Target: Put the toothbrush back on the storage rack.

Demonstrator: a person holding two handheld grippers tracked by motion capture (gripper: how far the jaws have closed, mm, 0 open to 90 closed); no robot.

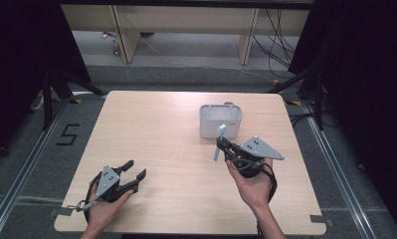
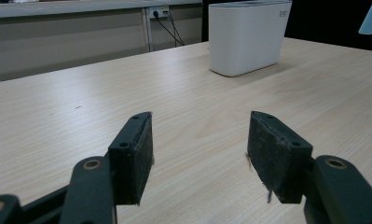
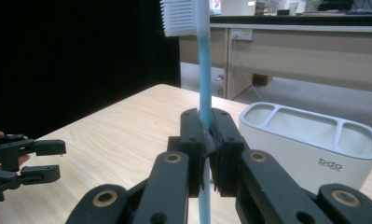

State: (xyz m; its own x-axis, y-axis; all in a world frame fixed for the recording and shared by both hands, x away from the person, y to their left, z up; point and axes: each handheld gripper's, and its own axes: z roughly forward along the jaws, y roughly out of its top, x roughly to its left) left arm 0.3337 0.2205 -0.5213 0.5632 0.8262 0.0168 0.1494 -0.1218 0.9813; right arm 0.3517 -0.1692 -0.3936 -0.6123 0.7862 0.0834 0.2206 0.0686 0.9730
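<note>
Near the table's (image 1: 151, 129) right half, the right gripper (image 1: 225, 147) is clamped on a blue toothbrush (image 1: 219, 142), its 2 jaws pressed flat against the handle. Seen from the right gripper view, the toothbrush (image 3: 203, 88) stands upright, its long axis running vertically, white bristle head at the top with the bristles facing left, and the handle's lower end hanging below the jaws. Just beyond it sits a white holder (image 1: 220, 119) with 3 compartments, apart from the brush. At the table's near left, the left gripper (image 1: 136, 174) rests low over bare wood, jaws spread wide with nothing between them.
</note>
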